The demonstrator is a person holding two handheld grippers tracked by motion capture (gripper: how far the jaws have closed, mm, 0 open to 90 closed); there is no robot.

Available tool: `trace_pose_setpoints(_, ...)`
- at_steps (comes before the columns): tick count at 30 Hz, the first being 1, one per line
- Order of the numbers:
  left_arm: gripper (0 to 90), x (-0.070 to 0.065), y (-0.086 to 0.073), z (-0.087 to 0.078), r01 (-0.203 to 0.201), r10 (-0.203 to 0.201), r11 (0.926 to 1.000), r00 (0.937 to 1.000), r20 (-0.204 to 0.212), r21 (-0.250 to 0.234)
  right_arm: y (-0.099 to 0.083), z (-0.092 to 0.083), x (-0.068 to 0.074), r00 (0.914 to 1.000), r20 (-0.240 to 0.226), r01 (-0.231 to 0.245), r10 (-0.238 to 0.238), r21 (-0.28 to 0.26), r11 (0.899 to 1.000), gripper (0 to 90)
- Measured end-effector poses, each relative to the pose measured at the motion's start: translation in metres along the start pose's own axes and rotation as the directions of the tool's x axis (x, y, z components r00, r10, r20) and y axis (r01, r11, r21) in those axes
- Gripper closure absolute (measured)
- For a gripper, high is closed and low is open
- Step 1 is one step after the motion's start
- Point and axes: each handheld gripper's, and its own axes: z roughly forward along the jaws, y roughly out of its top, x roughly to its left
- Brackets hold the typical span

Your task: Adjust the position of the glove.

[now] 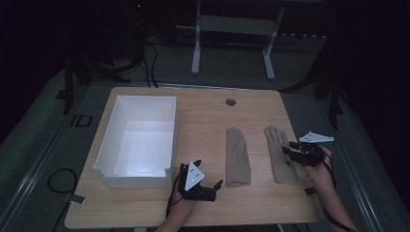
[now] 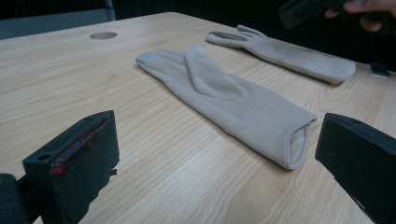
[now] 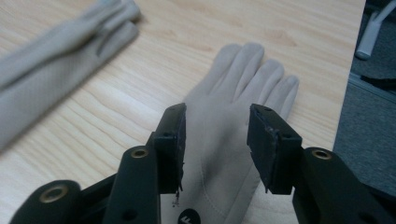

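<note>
On the worktop (image 1: 145, 203), two beige gloves lie flat, right of the white box (image 1: 140, 140). Right hand-held gripper (image 3: 217, 140) hovers above the right glove (image 3: 233, 140), jaws parted, grasping nothing. Left hand-held gripper (image 1: 209, 189), wide open and empty, faces the left glove's cuff (image 2: 294, 140). Best pinch one cuff edge cleanly and lift it toward the box.

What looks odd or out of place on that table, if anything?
Nothing stands out. Two beige gloves, the left glove and the right glove, lie flat, side by side and apart on the table. The white box sits squarely, undamaged.
</note>
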Motion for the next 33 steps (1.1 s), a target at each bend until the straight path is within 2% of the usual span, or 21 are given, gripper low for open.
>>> trace_pose_setpoints(2, 0.1, 0.0, 0.0, 0.0, 0.0, 0.0, 1.0, 1.0, 0.0, 0.0, -0.004, 0.008, 0.001, 0.9999, -0.01, 0.0, 0.0, 0.001, 1.0, 53.8)
trace_pose_setpoints(3, 0.1, 0.0, 0.0, 0.0, 0.001, -0.001, 1.0, 1.0, 0.0, -0.001, -0.007, 0.012, 0.001, 1.0, 0.002, -0.008, 0.008, -0.002, 1.0, 53.3)
trace_pose_setpoints(5, 0.1, 0.0, 0.0, 0.0, -0.001, 0.001, 1.0, 1.0, 0.0, -0.001, -0.012, 0.02, 0.0, 0.9993, -0.012, -0.036, 0.036, -0.005, 0.999, 51.9)
trace_pose_setpoints(7, 0.1, 0.0, 0.0, 0.0, -0.001, 0.001, 1.0, 1.0, 0.001, -0.001, -0.017, 0.027, 0.0, 0.9984, -0.015, -0.054, 0.054, 0.01, 0.998, 51.4)
trace_pose_setpoints(8, 0.1, 0.0, 0.0, 0.0, -0.001, 0.001, 1.0, 1.0, 0.001, -0.001, -0.02, 0.031, 0.001, 0.9985, -0.02, -0.05, 0.05, 0.023, 0.998, 51.4)
trace_pose_setpoints(9, 0.1, 0.0, 0.0, 0.0, -0.001, 0.001, 1.0, 1.0, 0.002, -0.001, -0.023, 0.035, 0.003, 0.9993, -0.005, -0.038, 0.038, 0.041, 0.998, 52.0)
trace_pose_setpoints(11, 0.1, 0.0, 0.0, 0.0, 0.002, -0.002, 1.0, 1.0, 0.001, -0.002, -0.027, 0.036, 0.003, 0.9977, -0.007, -0.068, 0.068, 0.019, 0.998, 56.8)
trace_pose_setpoints(13, 0.1, 0.0, 0.0, 0.0, -0.001, 0.001, 1.0, 1.0, 0.0, -0.001, -0.029, 0.035, 0.004, 0.9962, 0.004, -0.087, 0.087, 0.011, 0.996, 70.0)
trace_pose_setpoints(14, 0.1, 0.0, 0.0, 0.0, -0.001, 0.001, 1.0, 1.0, 0.0, 0.0, -0.029, 0.033, 0.005, 0.9952, 0.017, -0.097, 0.097, 0.015, 0.995, 76.8)
trace_pose_setpoints(16, 0.1, 0.0, 0.0, 0.0, 0.001, -0.001, 1.0, 1.0, -0.001, 0.0, -0.026, 0.033, 0.011, 0.9922, 0.062, -0.11, 0.108, 0.029, 0.994, 81.0)
trace_pose_setpoints(18, 0.1, 0.0, 0.0, 0.0, 0.002, -0.002, 1.0, 1.0, -0.001, 0.0, -0.022, 0.033, 0.017, 0.9884, 0.102, -0.117, 0.112, 0.043, 0.992, 82.4)
trace_pose_setpoints(23, 0.1, 0.0, 0.0, 0.0, 0.002, -0.002, 1.0, 1.0, -0.001, -0.001, -0.007, 0.021, 0.024, 0.9761, 0.152, -0.155, 0.155, -0.007, 0.988, 83.5)
trace_pose_setpoints(26, 0.1, 0.0, 0.0, 0.0, 0.003, -0.003, 1.0, 1.0, 0.0, -0.001, 0.002, 0.013, 0.026, 0.9718, 0.157, -0.172, 0.176, -0.034, 0.984, 83.7)
trace_pose_setpoints(27, 0.1, 0.0, 0.0, 0.0, 0.003, -0.003, 1.0, 1.0, 0.001, -0.002, 0.01, 0.008, 0.027, 0.9704, 0.157, -0.177, 0.183, -0.051, 0.983, 83.7)
trace_pose_setpoints(28, 0.1, 0.0, 0.0, 0.0, 0.002, -0.002, 1.0, 1.0, 0.001, -0.001, 0.026, -0.004, 0.029, 0.9682, 0.156, -0.183, 0.195, -0.09, 0.979, 83.7)
trace_pose_setpoints(29, 0.1, 0.0, 0.0, 0.0, 0.002, -0.002, 1.0, 1.0, 0.001, -0.001, 0.026, -0.004, 0.029, 0.9682, 0.156, -0.183, 0.195, -0.09, 0.979, 83.7)
trace_pose_setpoints(30, 0.1, 0.0, 0.0, 0.0, 0.002, -0.002, 1.0, 1.0, 0.0, -0.001, 0.04, -0.015, 0.032, 0.9646, 0.152, -0.196, 0.216, -0.132, 0.972, 83.7)
trace_pose_setpoints(33, 0.1, 0.0, 0.0, 0.0, 0.001, -0.001, 1.0, 1.0, -0.001, 0.0, 0.059, -0.027, 0.038, 0.9627, 0.144, -0.203, 0.229, -0.174, 0.964, 83.7)
